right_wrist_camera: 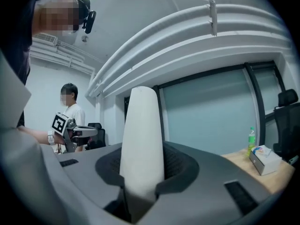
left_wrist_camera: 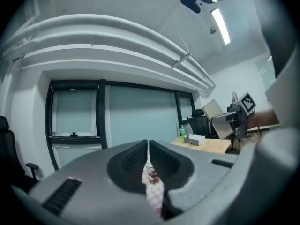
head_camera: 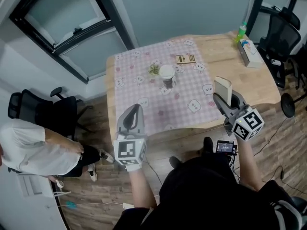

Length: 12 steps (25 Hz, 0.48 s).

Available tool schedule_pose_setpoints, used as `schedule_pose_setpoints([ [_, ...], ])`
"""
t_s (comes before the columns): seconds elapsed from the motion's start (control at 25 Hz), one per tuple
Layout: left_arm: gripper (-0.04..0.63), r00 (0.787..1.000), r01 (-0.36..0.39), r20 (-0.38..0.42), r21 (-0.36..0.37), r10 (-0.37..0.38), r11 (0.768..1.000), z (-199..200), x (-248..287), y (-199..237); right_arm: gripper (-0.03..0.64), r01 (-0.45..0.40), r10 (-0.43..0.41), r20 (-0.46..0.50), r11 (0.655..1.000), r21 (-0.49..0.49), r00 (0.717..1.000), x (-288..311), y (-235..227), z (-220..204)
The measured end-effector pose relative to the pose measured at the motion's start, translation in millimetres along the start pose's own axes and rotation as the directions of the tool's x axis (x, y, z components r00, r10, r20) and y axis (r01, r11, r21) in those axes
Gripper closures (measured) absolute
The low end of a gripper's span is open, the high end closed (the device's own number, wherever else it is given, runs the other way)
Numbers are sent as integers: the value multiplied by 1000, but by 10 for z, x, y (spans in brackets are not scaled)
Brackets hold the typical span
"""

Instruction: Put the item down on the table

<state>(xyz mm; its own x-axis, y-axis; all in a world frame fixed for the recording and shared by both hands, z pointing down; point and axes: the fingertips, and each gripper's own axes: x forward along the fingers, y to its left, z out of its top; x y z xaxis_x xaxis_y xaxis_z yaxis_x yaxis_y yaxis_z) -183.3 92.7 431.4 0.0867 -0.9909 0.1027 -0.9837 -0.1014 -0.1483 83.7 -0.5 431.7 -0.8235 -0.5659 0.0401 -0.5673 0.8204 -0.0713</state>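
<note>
Two grippers hover at the near edge of the counter (head_camera: 225, 56), a pale wood top with wavy edges. Right gripper (head_camera: 224, 101): ribbed dark fingers (right_wrist_camera: 179, 168) clamped on the item (right_wrist_camera: 140, 135), a smooth off-white slab with flat sides and a rounded top, standing upright. It is off the counter, in the air above the near right part. Left gripper (left_wrist_camera: 148, 146): fingers together, nothing between them, by the near left edge. A pink-and-white checked cloth (head_camera: 144, 87) covers the counter's left part. Mid-cloth stands a cup (head_camera: 167, 75) with a round white lid, a small green sprig (head_camera: 154, 69) just beside it. Far right corner: a green bottle (head_camera: 241, 31) and a flat box (head_camera: 248, 51).
</note>
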Motion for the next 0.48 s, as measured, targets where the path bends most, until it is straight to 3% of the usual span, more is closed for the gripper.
schedule_pose_setpoints([
  [0.24,584,1000,-1,26,-43,2,999,-60,-229,220,482,-30,29,-27,999,-44,999,147,521,-20],
  [0.48,584,997,38,73,-64,-34,997,23,-194,152,482,-85,83,-42,995,-55,996,290,801,-21],
])
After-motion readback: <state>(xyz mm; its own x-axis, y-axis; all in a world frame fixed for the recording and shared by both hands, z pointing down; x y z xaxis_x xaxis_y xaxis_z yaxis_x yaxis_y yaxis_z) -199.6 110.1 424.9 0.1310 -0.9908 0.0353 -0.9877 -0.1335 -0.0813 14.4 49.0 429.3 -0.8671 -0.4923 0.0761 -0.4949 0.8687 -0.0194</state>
